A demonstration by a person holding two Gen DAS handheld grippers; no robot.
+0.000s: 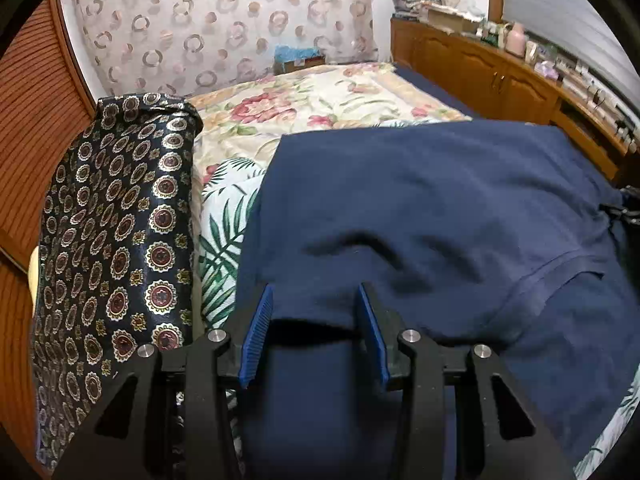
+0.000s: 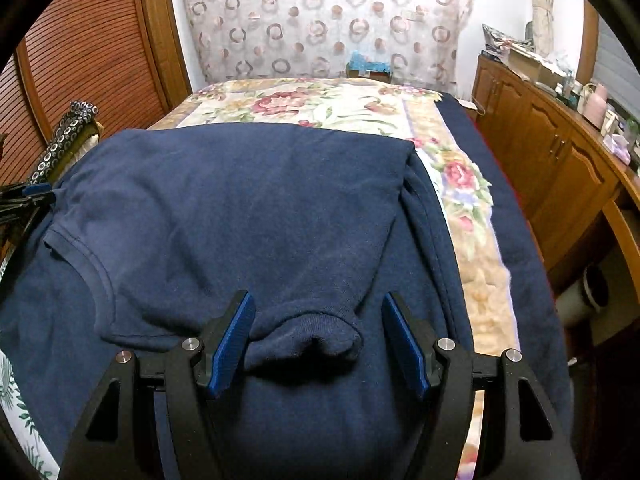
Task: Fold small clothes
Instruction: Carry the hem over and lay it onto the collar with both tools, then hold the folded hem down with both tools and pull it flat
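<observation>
Looking down along your left gripper (image 1: 316,332), you have its blue fingers (image 1: 256,340) set either side of a raised fold of the navy shirt (image 1: 420,208); the right pad seems to touch the cloth, but you cannot tell whether the fold is truly pinched. Your right gripper (image 2: 320,340) has its fingers (image 2: 232,344) spread, with a bunched lump of the shirt's near edge lying between them and clear gaps at both pads.

The shirt lies on the bed (image 2: 328,104), folded over on itself, its far edge straight across the flowered blanket (image 1: 312,100). Its stitched collar or sleeve hem curves on the side nearest your left gripper. Beneath the shirt's left edge, a leaf-print sheet (image 1: 224,232) shows. Just left of the shirt stands a dark roll of fabric (image 1: 120,240) printed with round medallions, leaning at the bed's edge.

For containers: beyond the shirt, at the far end of the bed against the curtain (image 2: 320,20), sits a cardboard box (image 1: 298,64) with something blue and fluffy in it; what it is cannot be told.

Right of the shirt, past a navy strip of bedding (image 2: 516,208), a wooden cabinet (image 2: 560,168) runs along the wall, its top crowded with small items, among them a pink bottle (image 1: 516,40). Left of the shirt, slatted wooden doors (image 2: 88,52) close that side of the room.
</observation>
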